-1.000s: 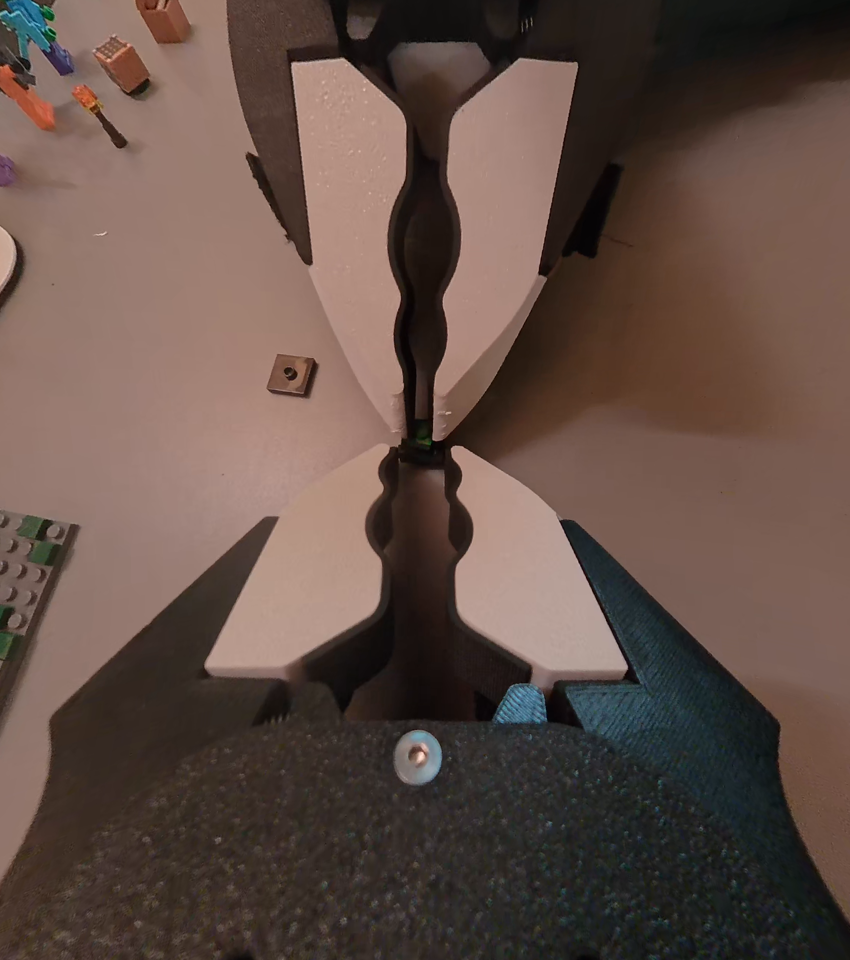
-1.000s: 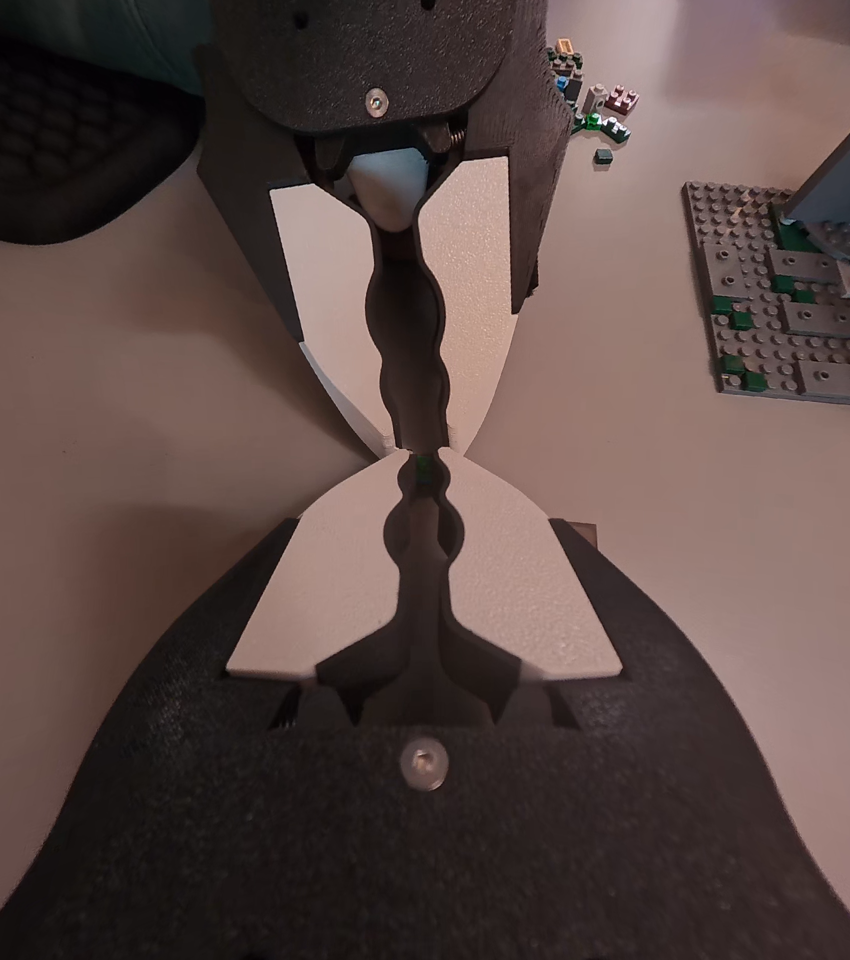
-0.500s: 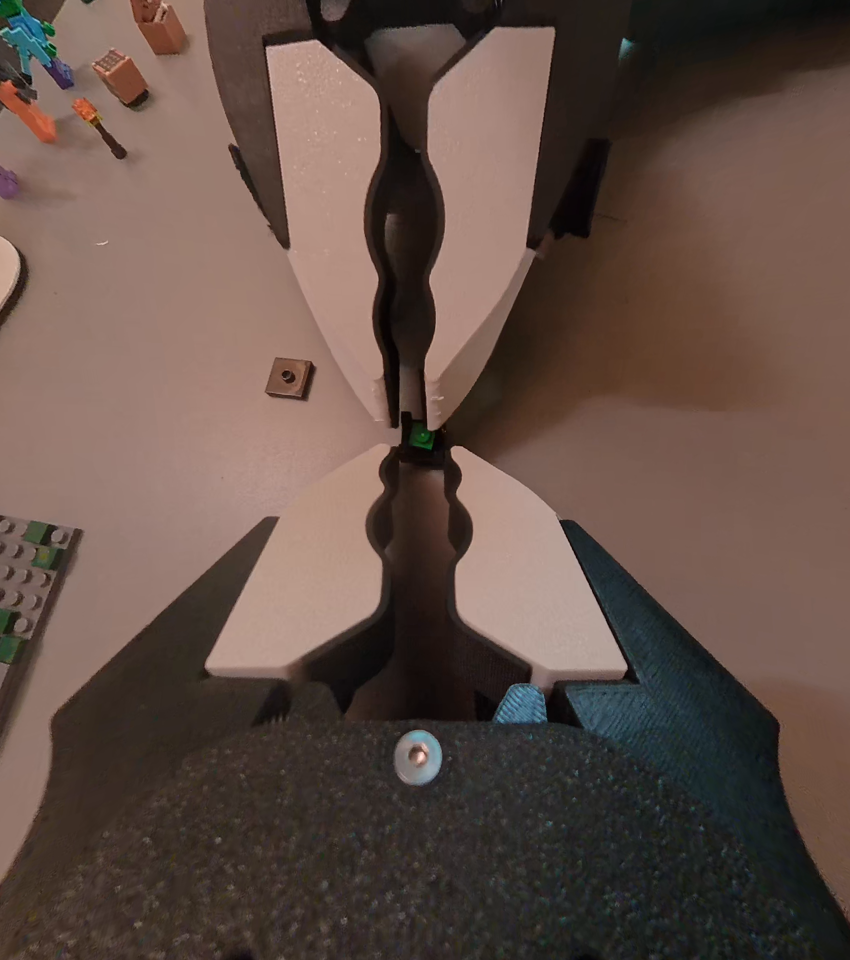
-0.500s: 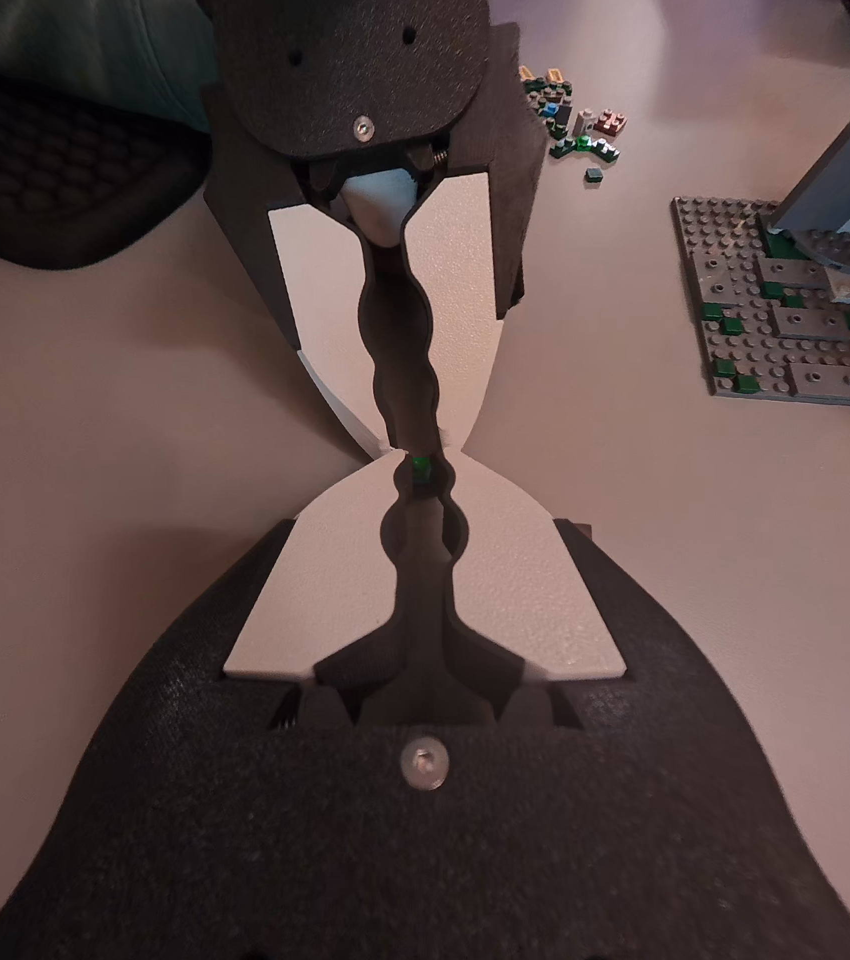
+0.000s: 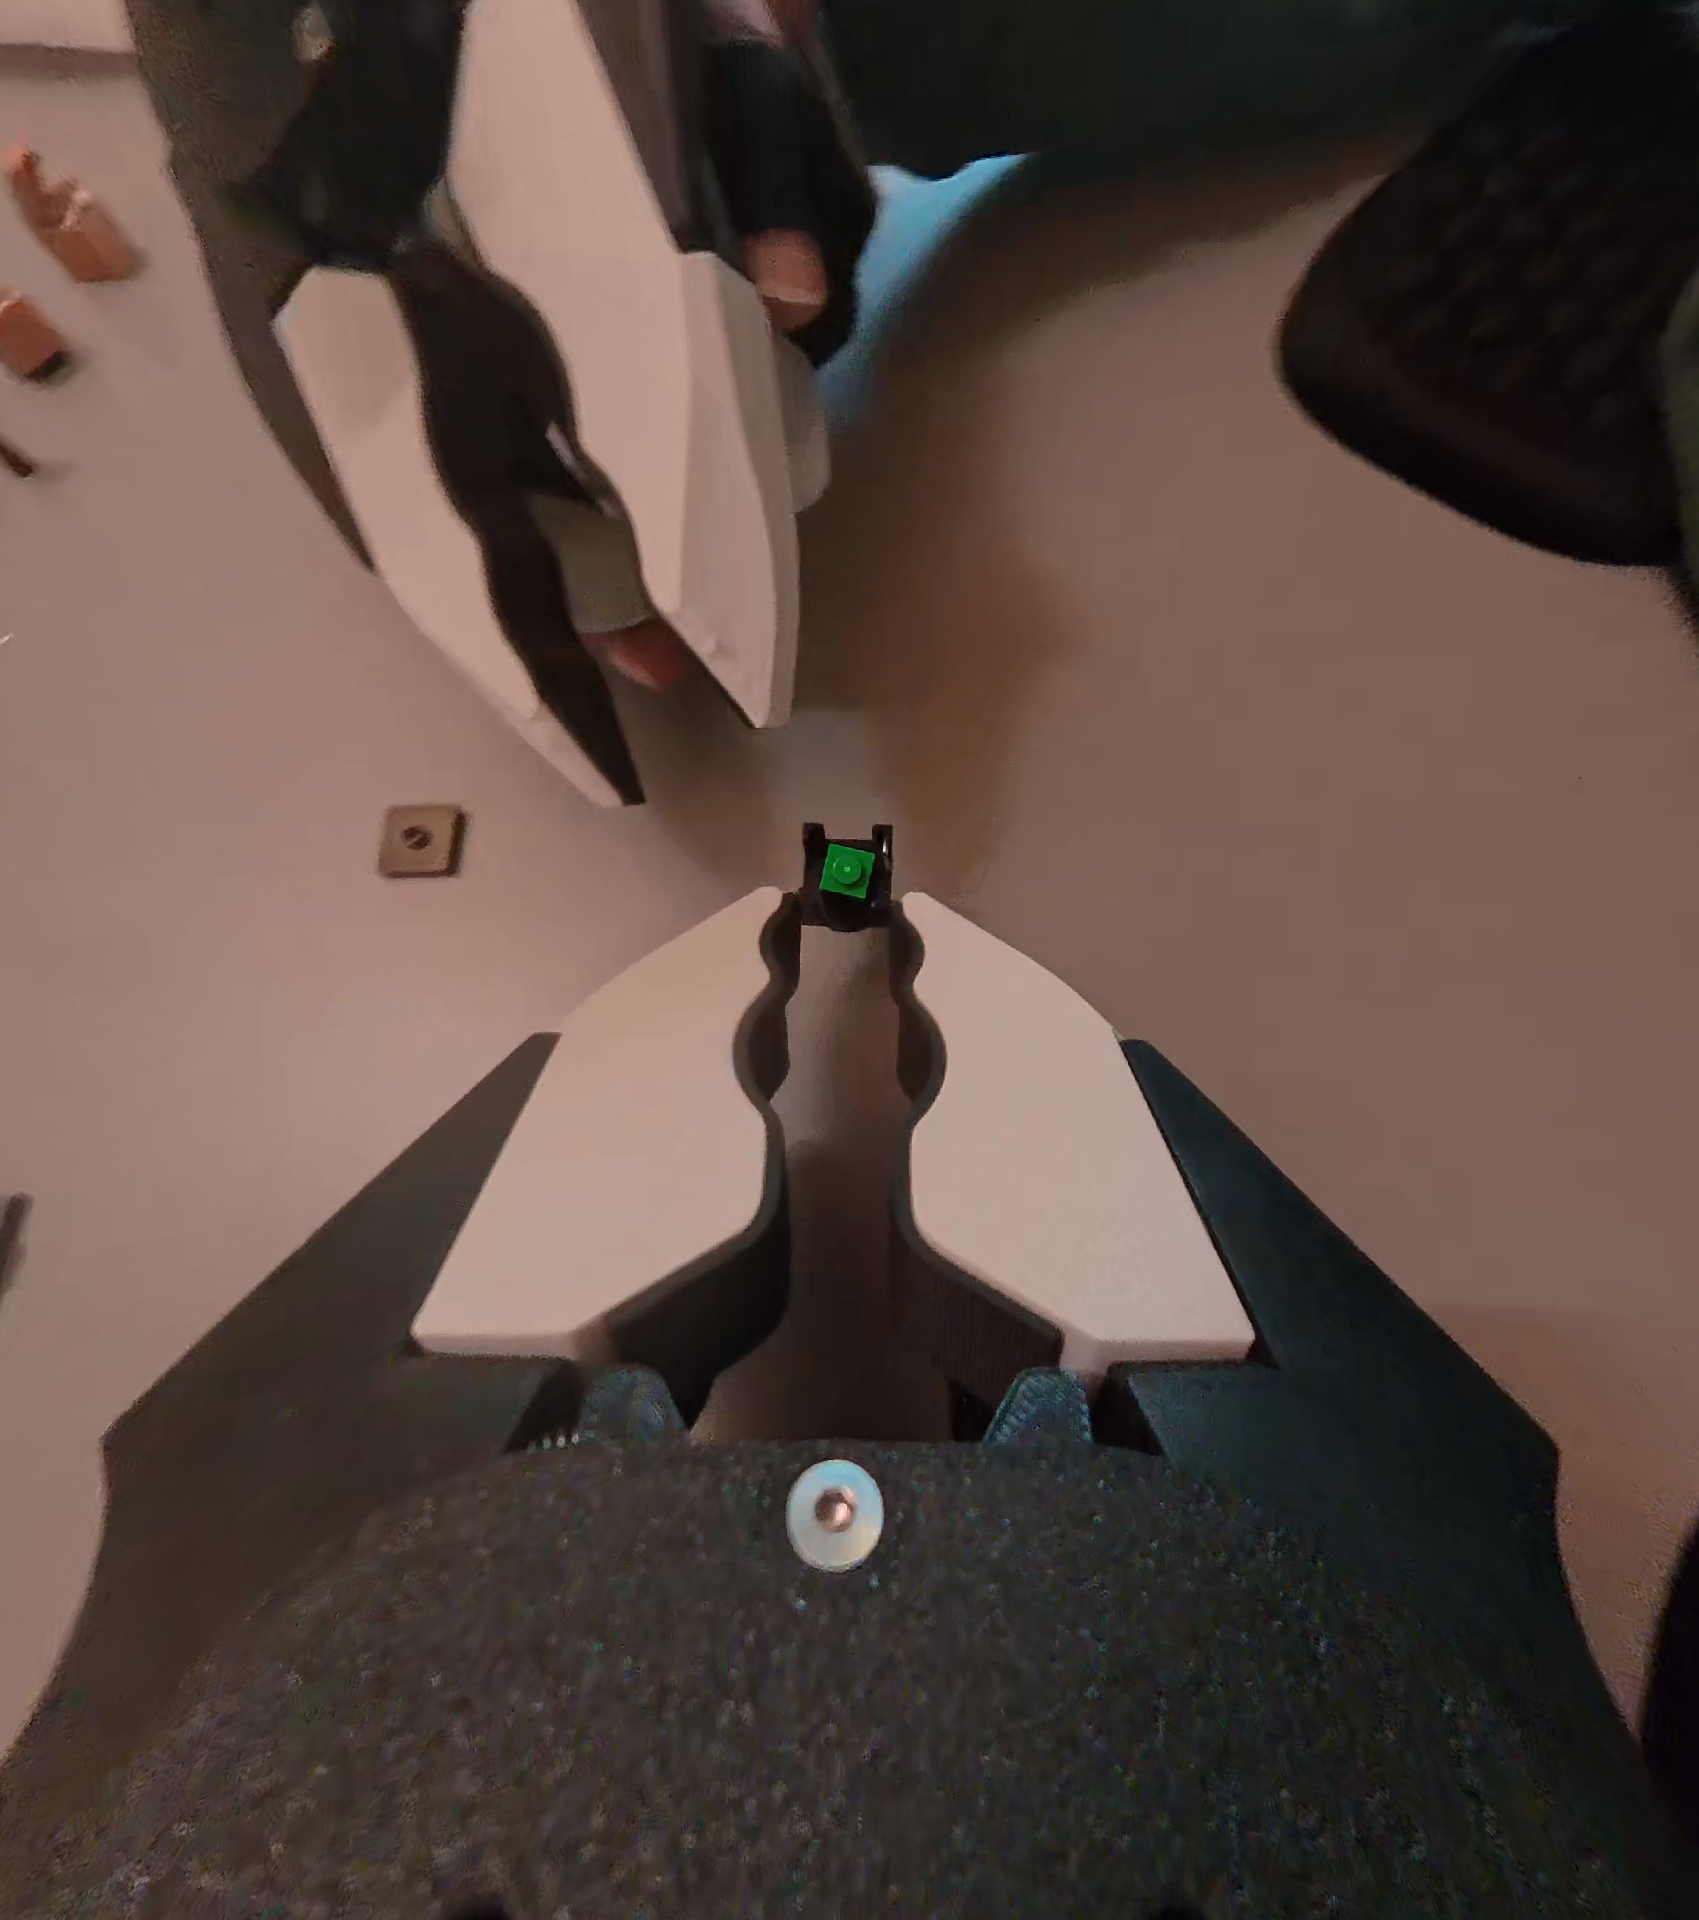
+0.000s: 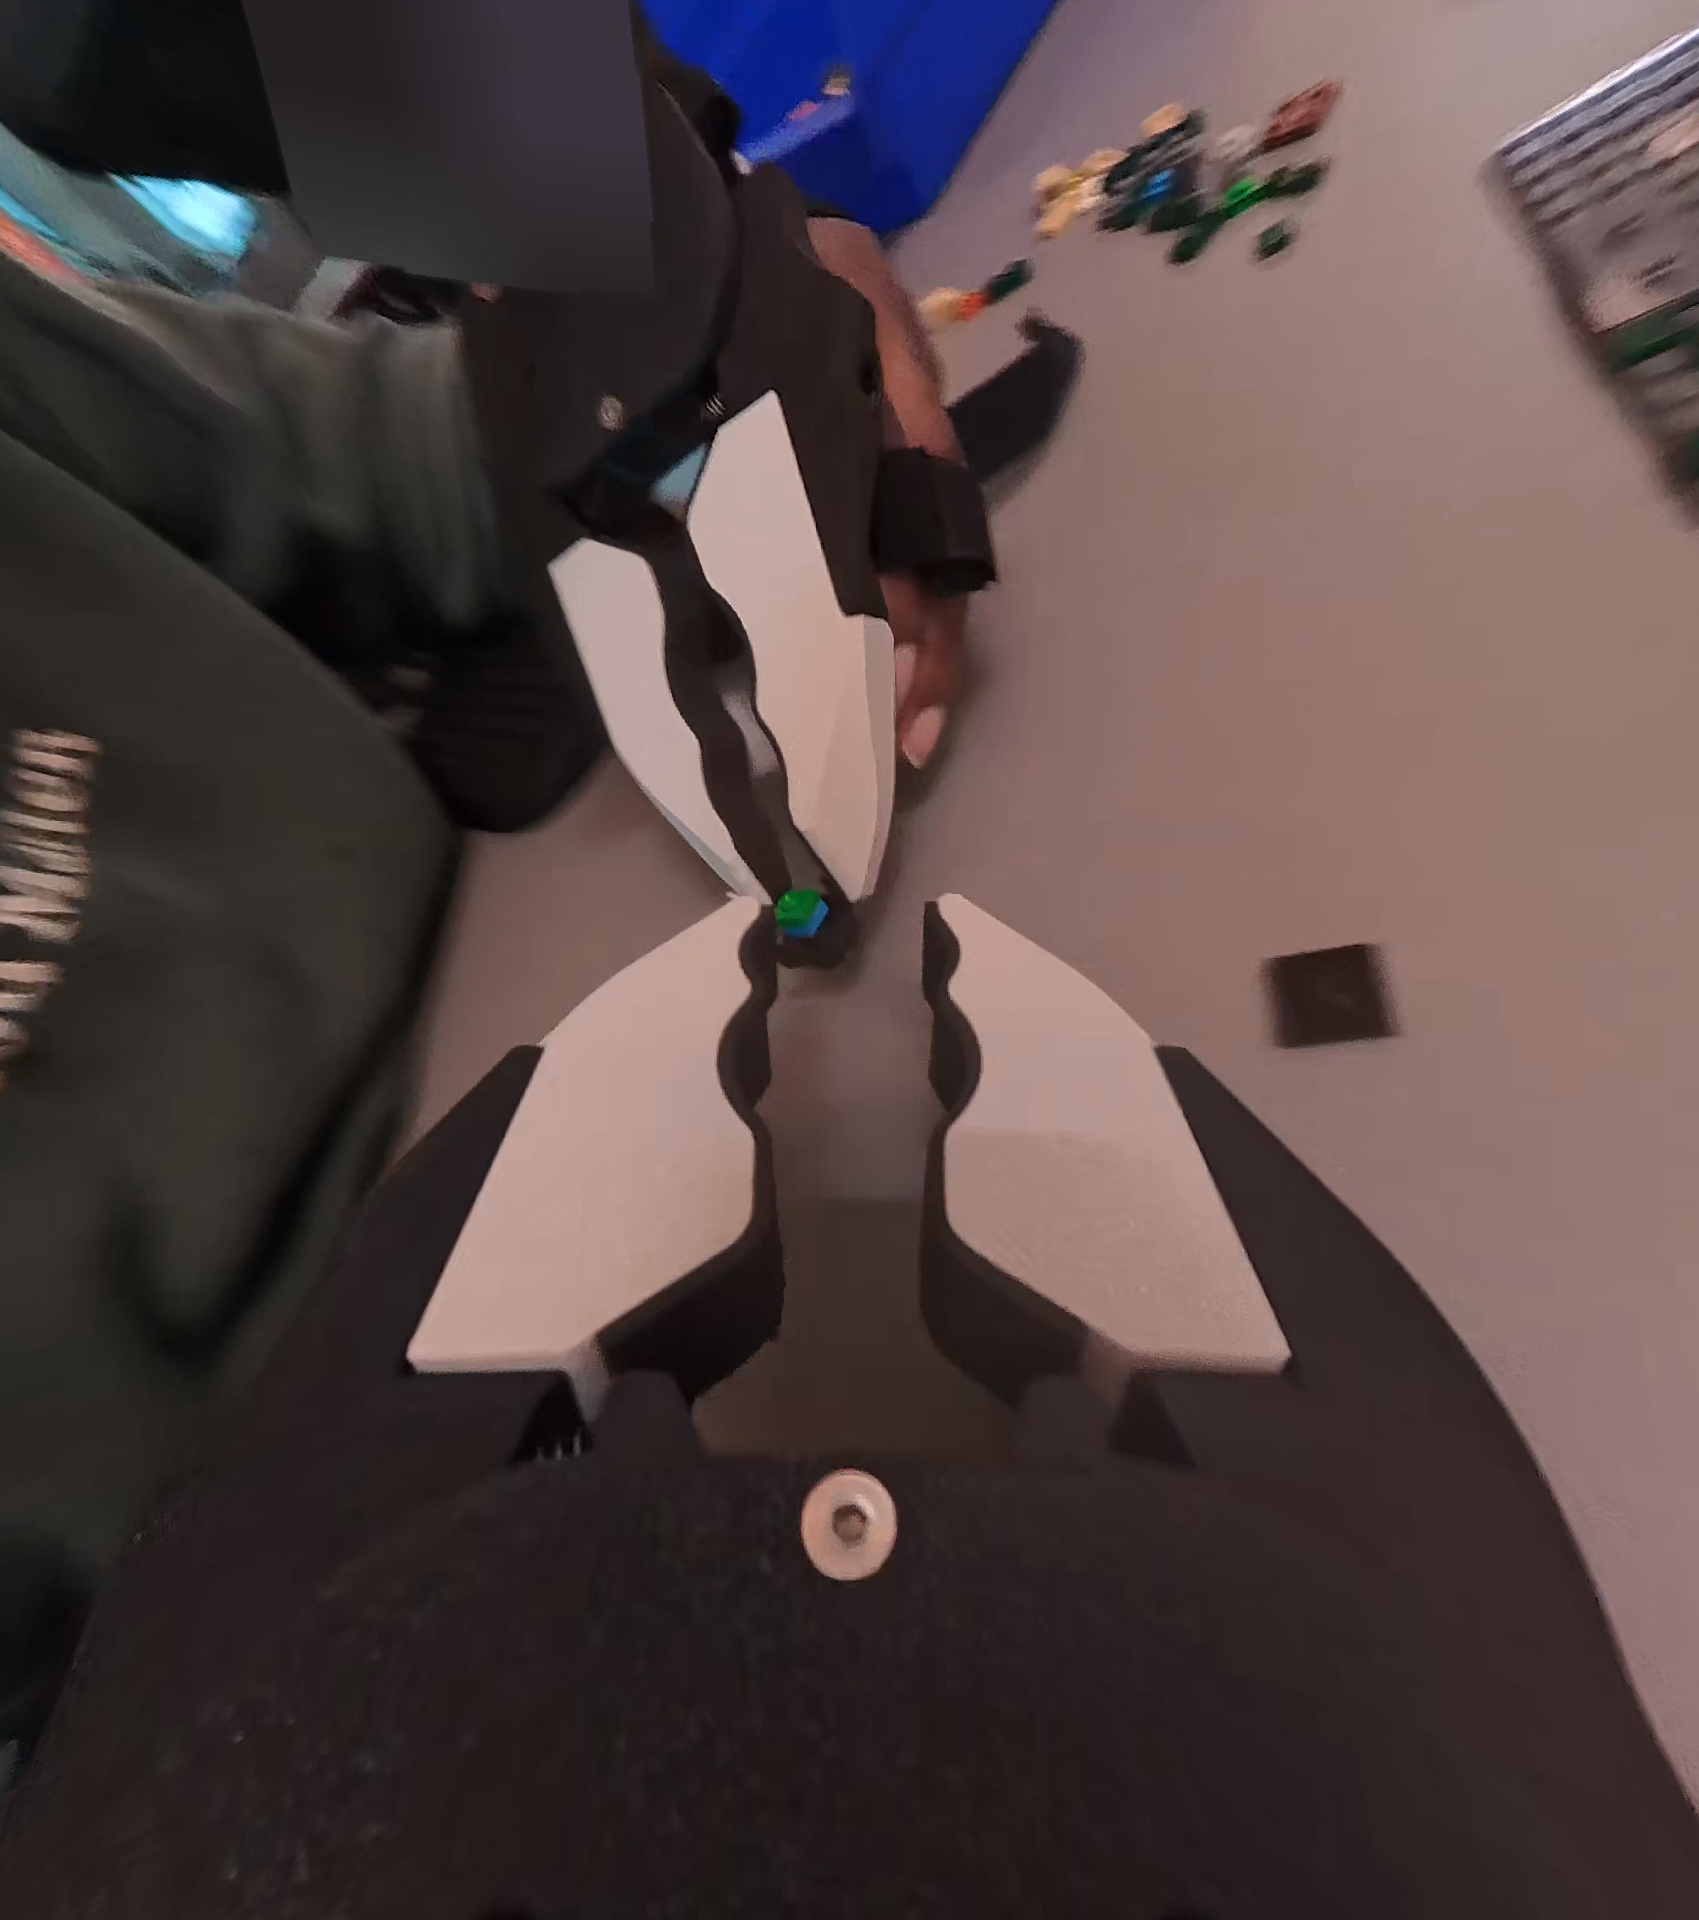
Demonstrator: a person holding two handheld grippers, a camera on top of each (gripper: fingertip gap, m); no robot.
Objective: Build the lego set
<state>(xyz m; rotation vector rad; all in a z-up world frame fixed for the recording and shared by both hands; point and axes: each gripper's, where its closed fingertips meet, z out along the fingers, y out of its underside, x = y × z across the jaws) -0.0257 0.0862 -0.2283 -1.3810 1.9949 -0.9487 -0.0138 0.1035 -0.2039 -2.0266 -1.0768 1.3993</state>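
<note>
Left gripper (image 5: 845, 902) pinches a small green-topped brick (image 5: 845, 871) at its tips. Right gripper (image 6: 843, 914) is parted — empty, just beside that brick (image 6: 801, 914).

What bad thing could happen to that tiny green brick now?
The left gripper pinches the green brick only at its very fingertips, so it could slip and drop onto the table. The right gripper is open and off the brick, so nothing backs it up. If it falls, it may bounce away and be hard to spot among the loose pieces.
</note>
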